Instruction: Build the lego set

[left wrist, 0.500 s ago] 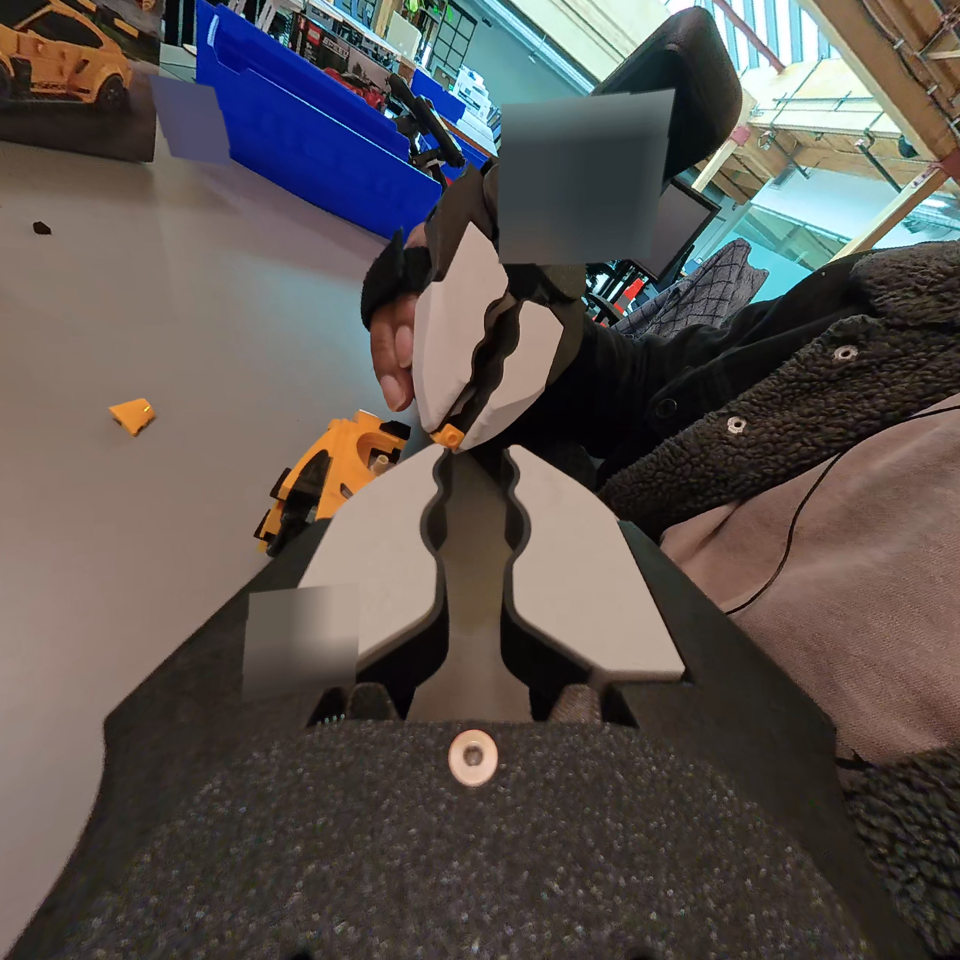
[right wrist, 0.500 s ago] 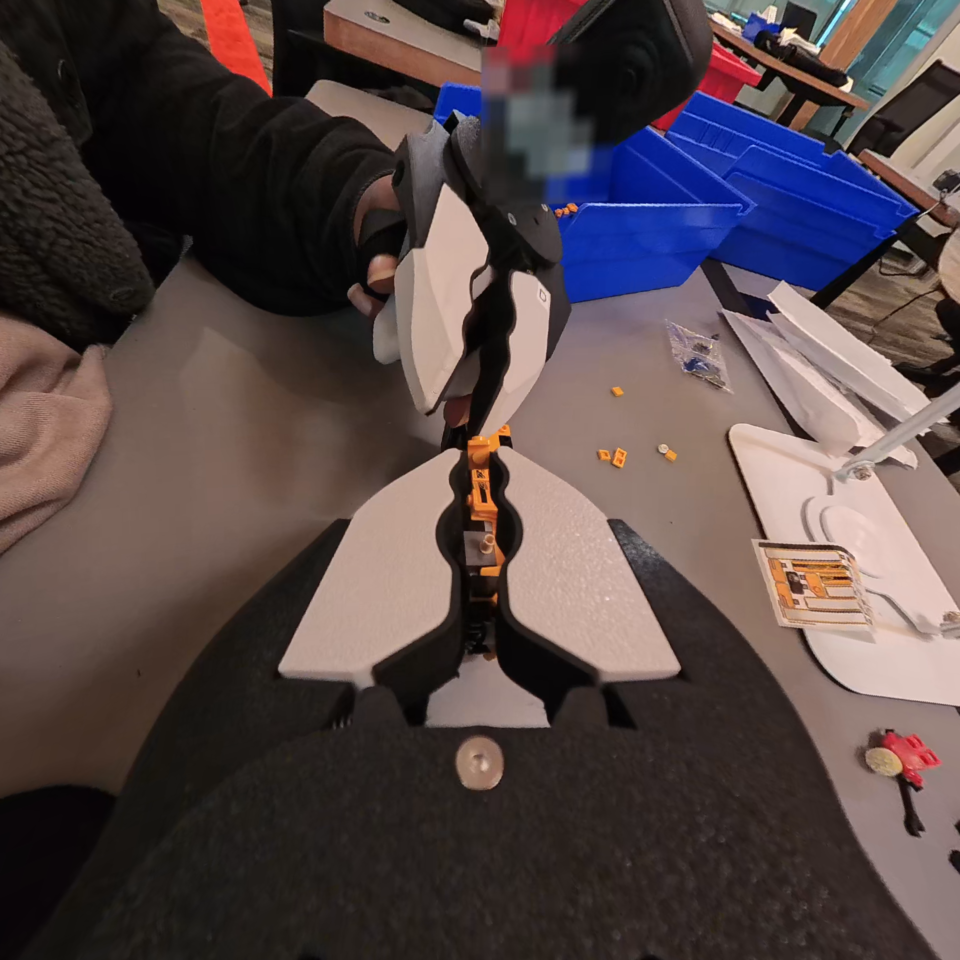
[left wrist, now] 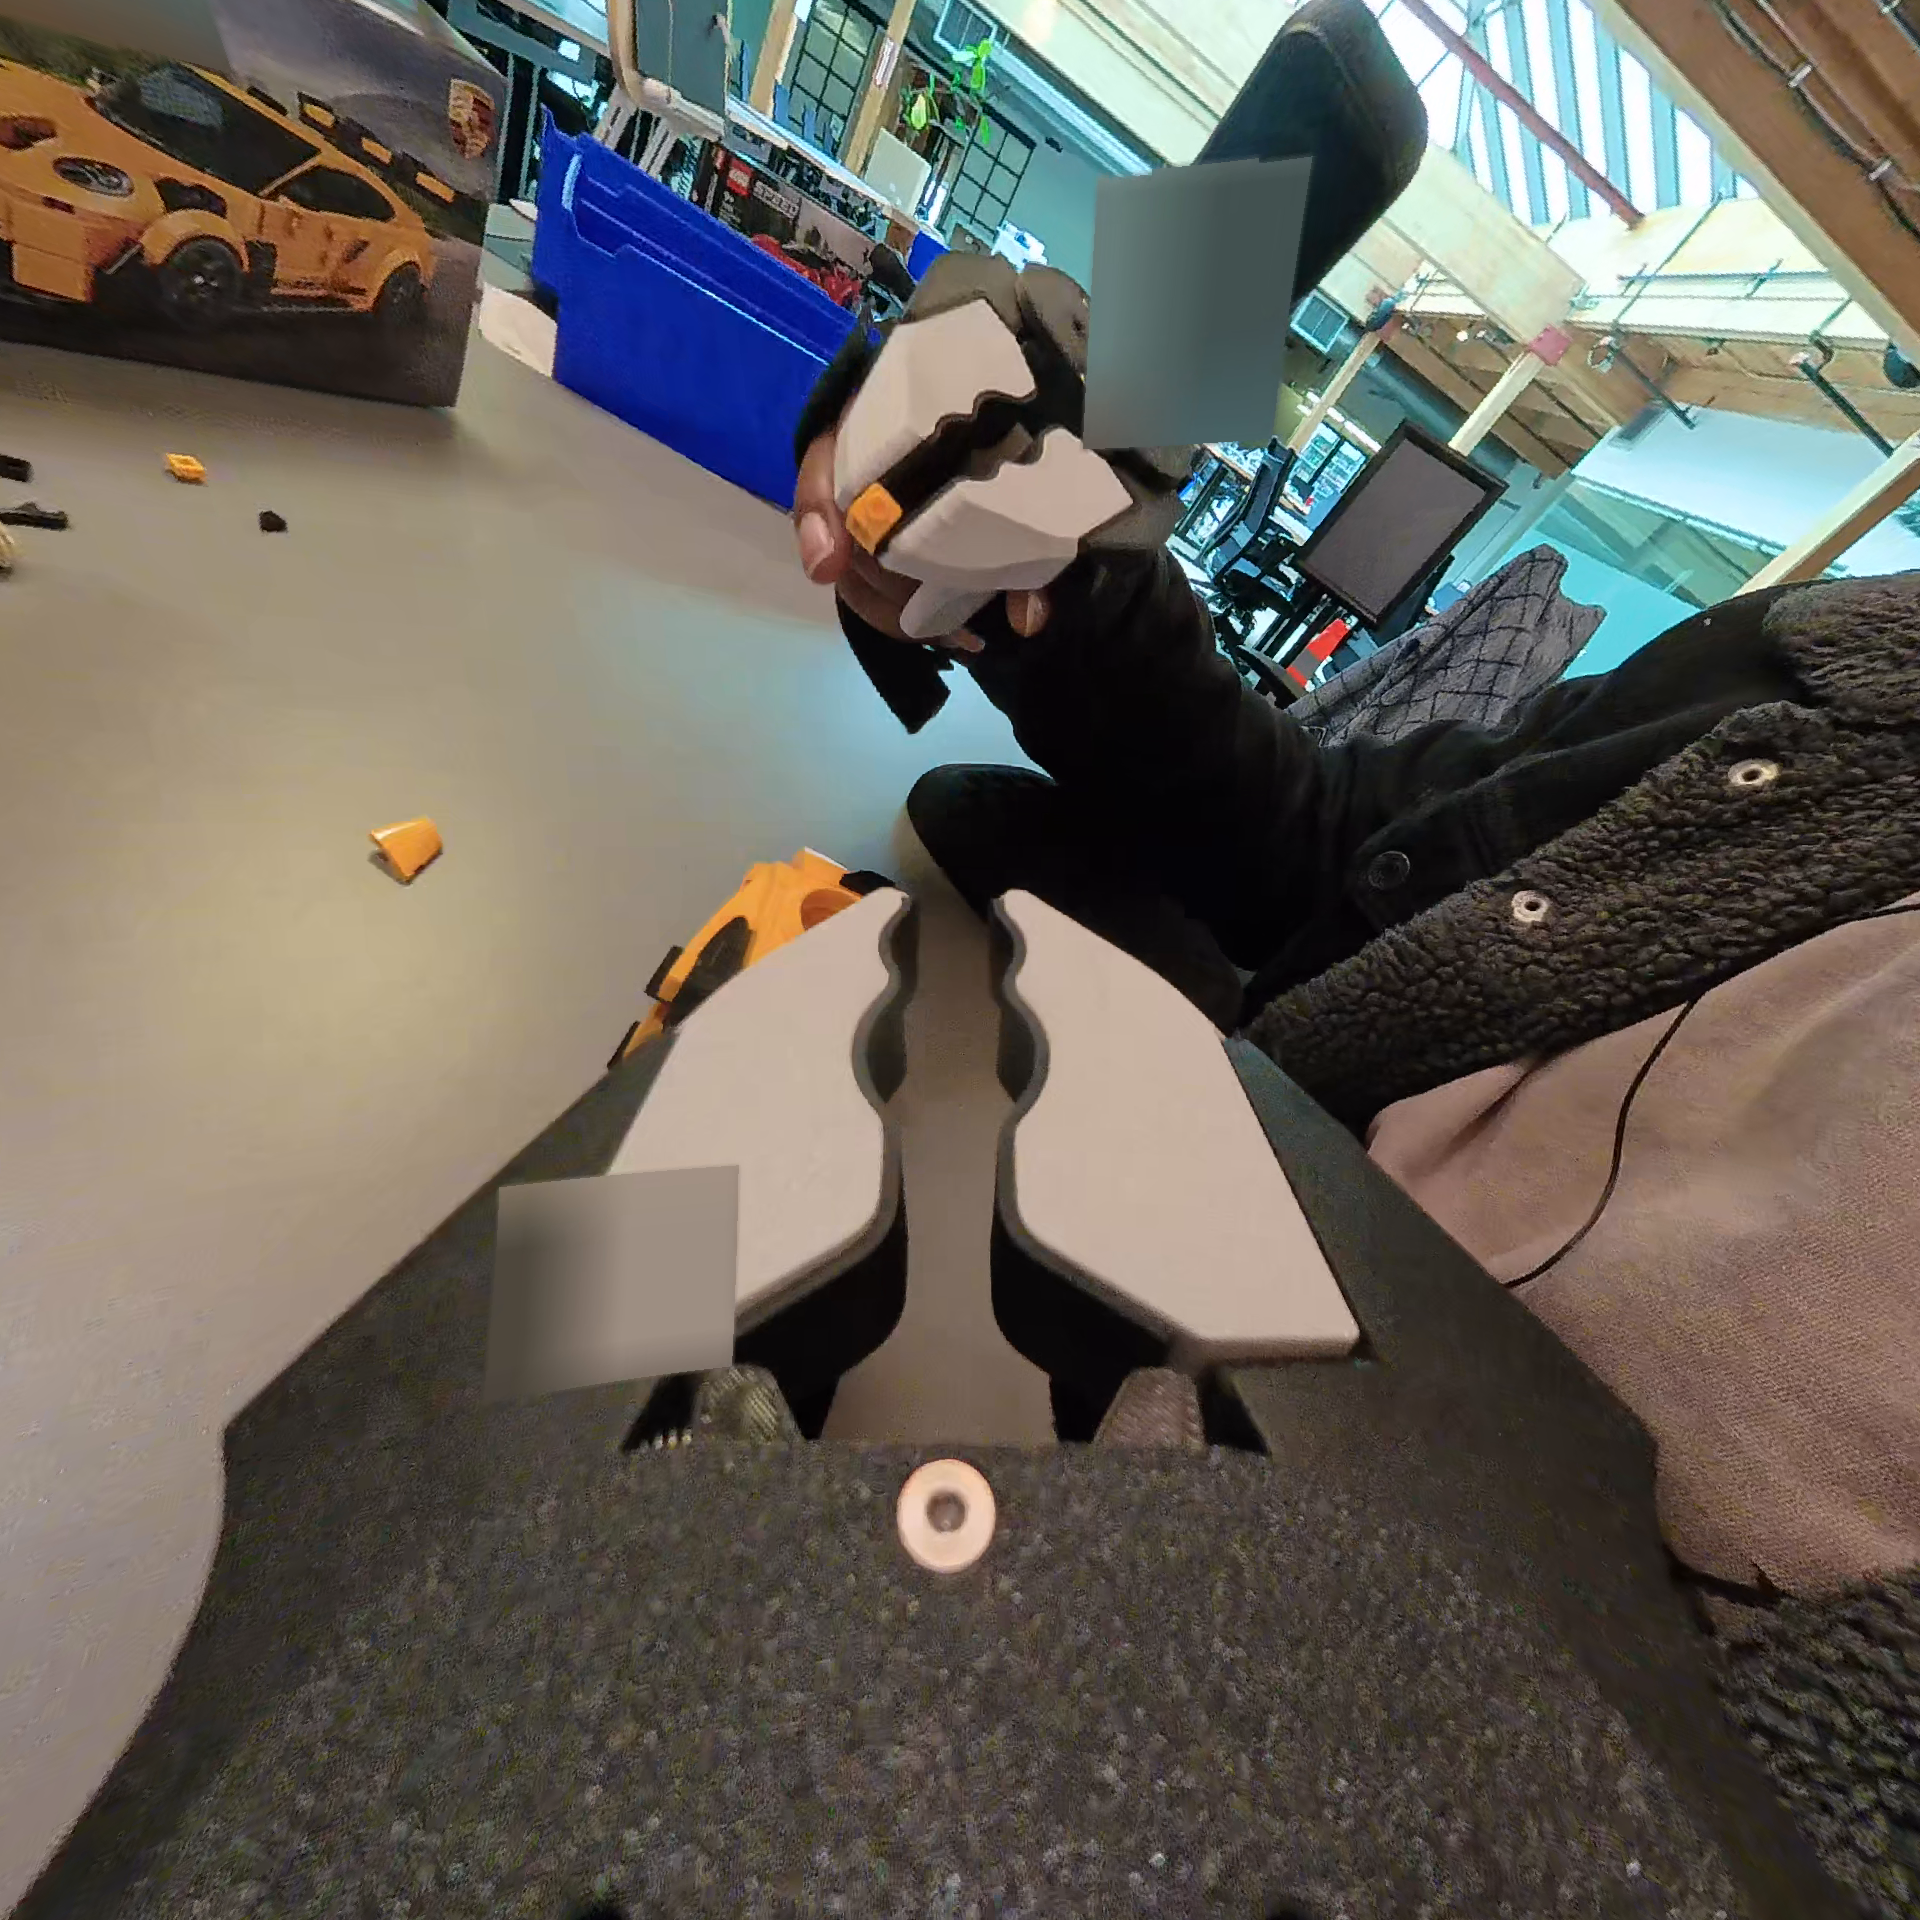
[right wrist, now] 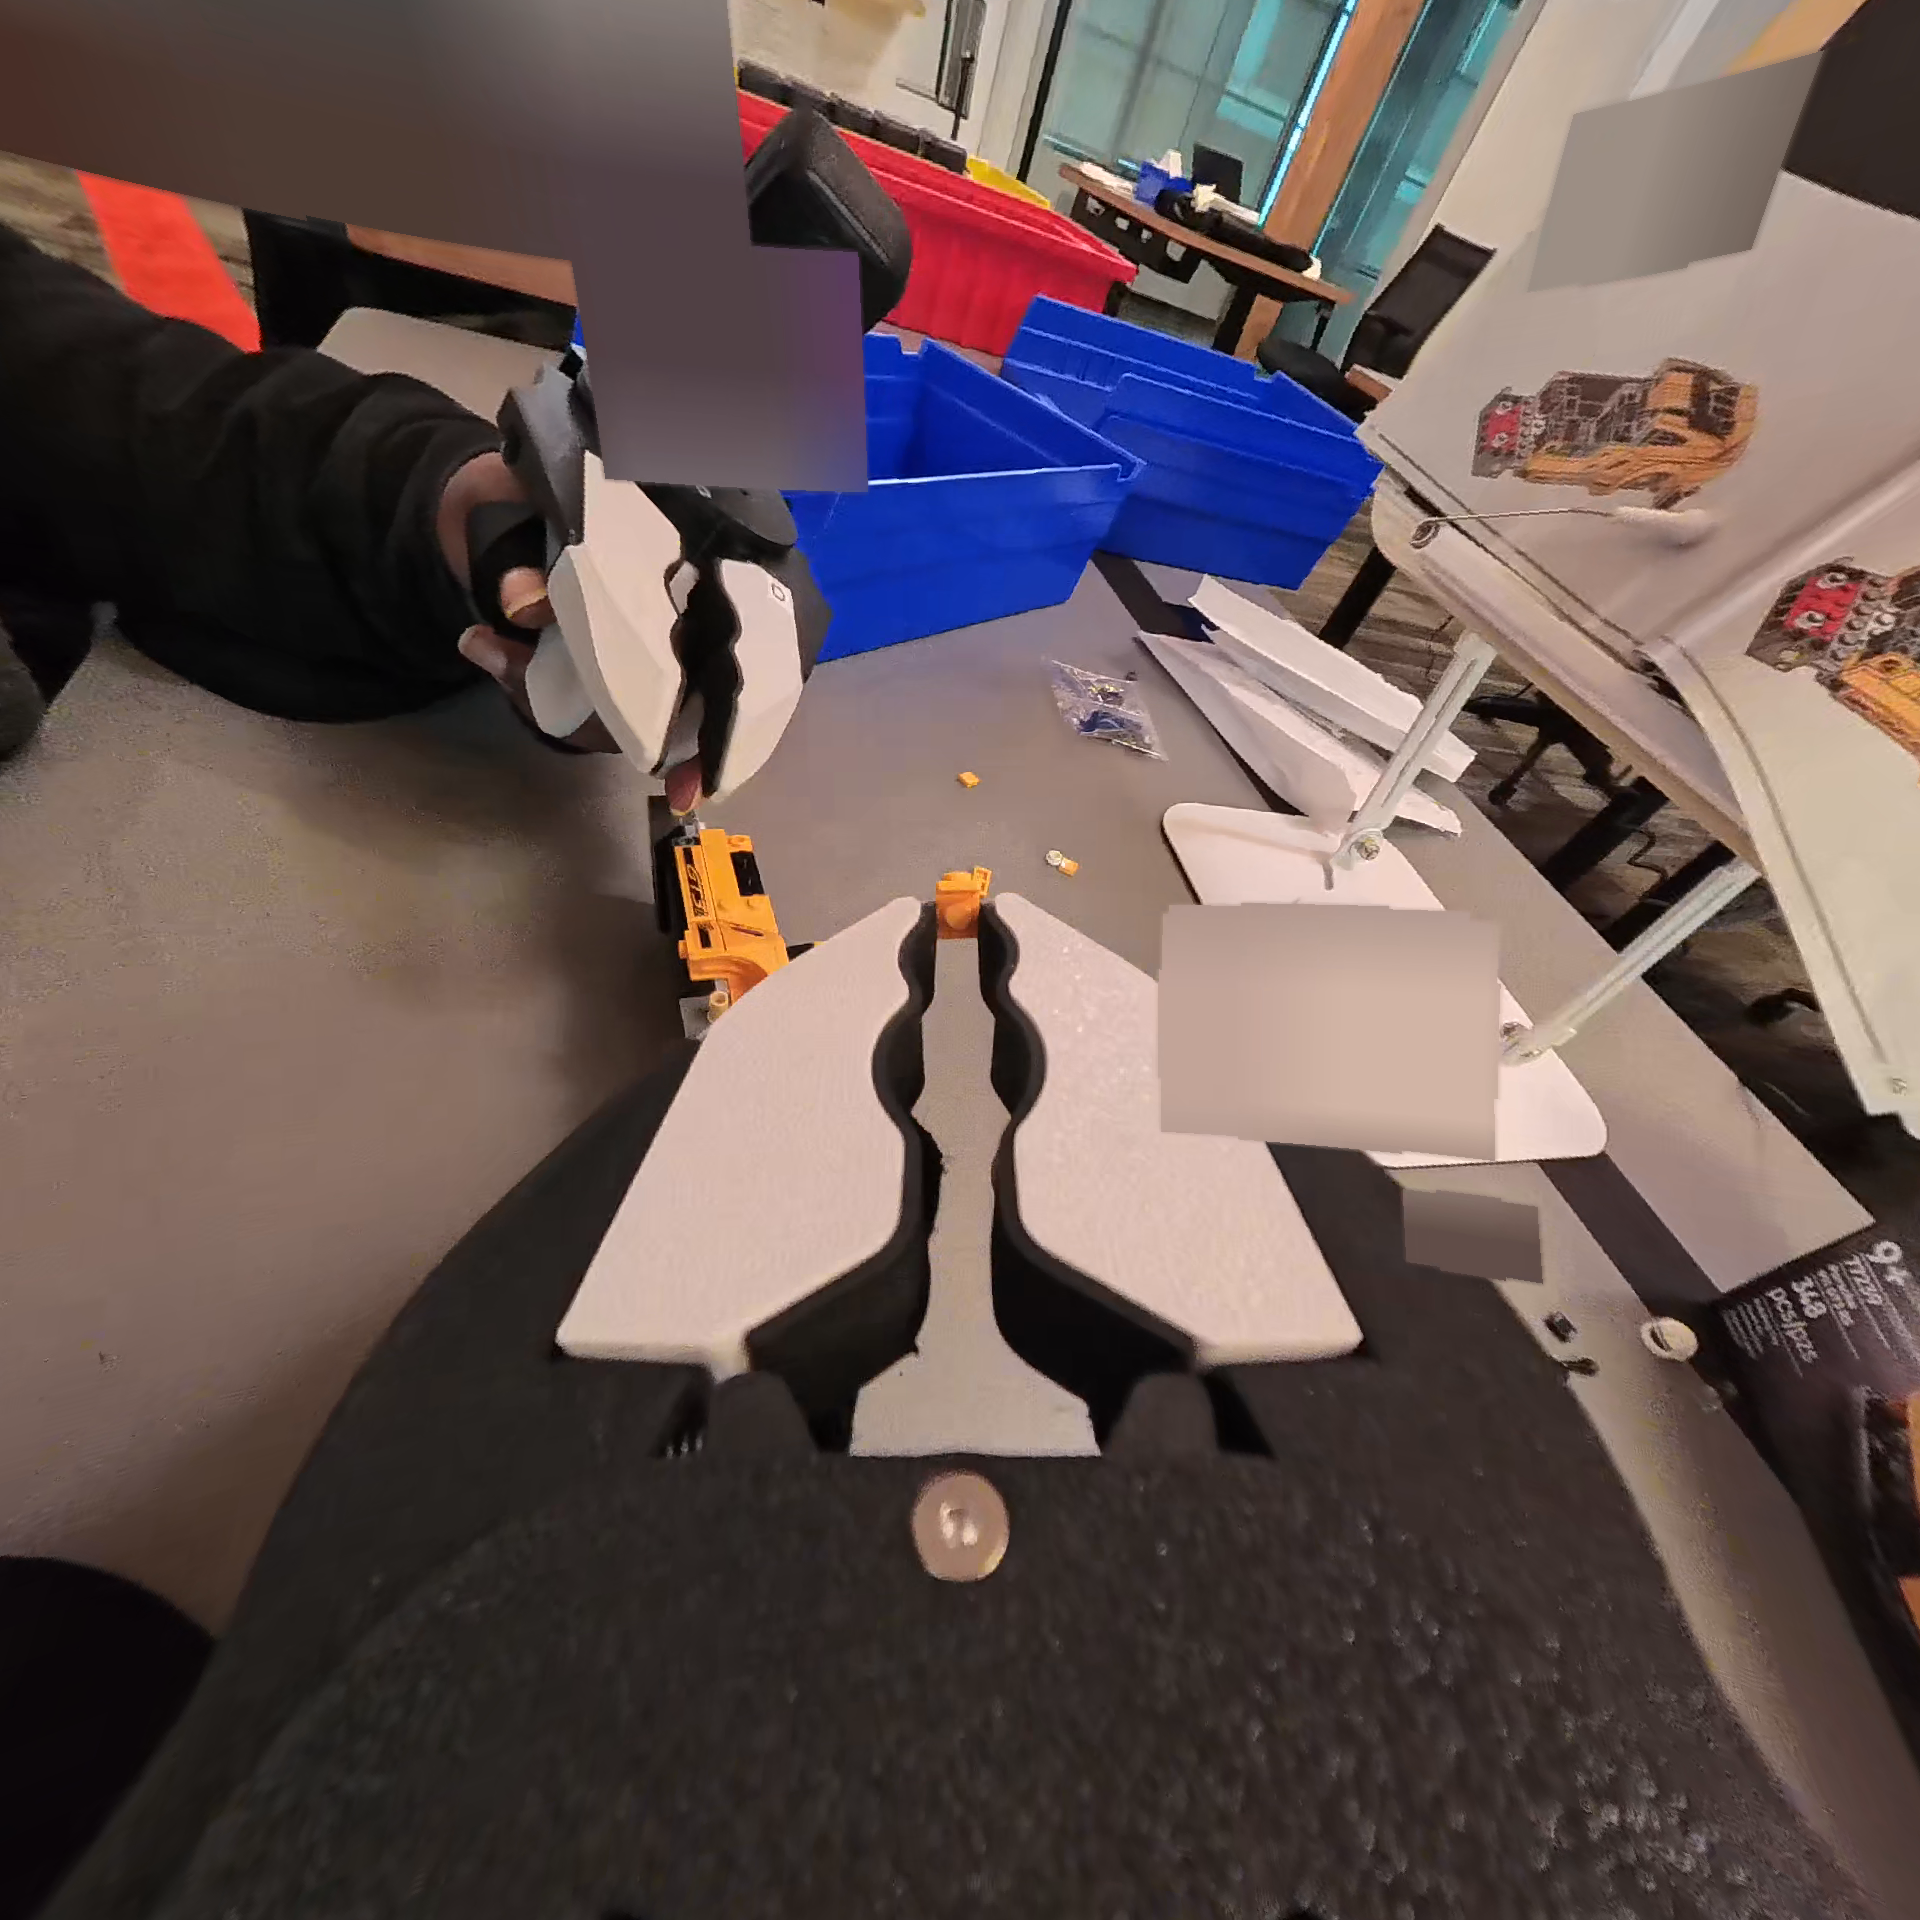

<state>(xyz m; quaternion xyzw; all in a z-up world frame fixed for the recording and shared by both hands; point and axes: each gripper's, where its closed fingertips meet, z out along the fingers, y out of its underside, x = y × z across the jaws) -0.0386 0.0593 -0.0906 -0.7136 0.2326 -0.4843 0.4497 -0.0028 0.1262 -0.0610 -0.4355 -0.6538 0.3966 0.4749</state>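
My right gripper (right wrist: 956, 923) is shut on a small orange brick (right wrist: 961, 896), pinched at its fingertips above the grey table (right wrist: 312, 1039). The left wrist view shows the same gripper (left wrist: 878, 535) raised, with the brick (left wrist: 871, 516) at its tips. My left gripper (left wrist: 953, 906) is open with nothing between its fingers. It hangs just above the end of an orange and black toy car assembly (right wrist: 717, 914), which lies on the table. That assembly (left wrist: 748, 925) sits just left of my left fingertips. In the right wrist view the left gripper (right wrist: 694, 779) shows above it.
Blue bins (right wrist: 966, 520) stand at the back of the table, also in the left wrist view (left wrist: 675, 343). A white stand (right wrist: 1299, 852) holds an instruction booklet (right wrist: 1621, 436) at the right. A parts bag (right wrist: 1107, 707), loose orange pieces (right wrist: 968, 779) (left wrist: 407, 847) and a picture box (left wrist: 229, 229) lie around. The grippers' ends are close to 9 centimetres from one another.
The right gripper has drawn up and away from the car assembly and the left gripper, still holding the small orange brick. The left jaws have narrowed slightly and stay empty.
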